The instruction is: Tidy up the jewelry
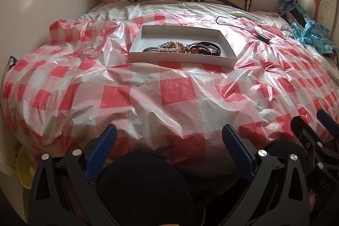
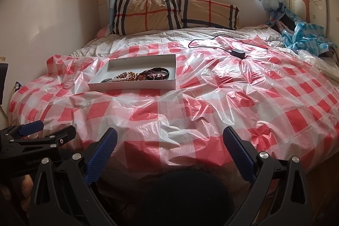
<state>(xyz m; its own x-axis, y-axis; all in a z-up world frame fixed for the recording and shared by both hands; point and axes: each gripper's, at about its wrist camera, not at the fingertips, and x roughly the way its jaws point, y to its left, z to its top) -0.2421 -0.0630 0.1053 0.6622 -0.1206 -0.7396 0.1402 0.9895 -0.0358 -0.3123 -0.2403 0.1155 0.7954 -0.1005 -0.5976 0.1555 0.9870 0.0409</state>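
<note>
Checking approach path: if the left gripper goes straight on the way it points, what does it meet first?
Probably the red-checked plastic sheet on the bed. The left gripper is open and empty; the white tray of bracelets lies farther along. Depth is unclear.

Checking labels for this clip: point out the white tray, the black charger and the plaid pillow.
tray (image 1: 148,56), left wrist view, on its near outer wall.
charger (image 2: 238,53), right wrist view, on the black block's top.
pillow (image 2: 146,14), right wrist view, on its tan front.
</note>
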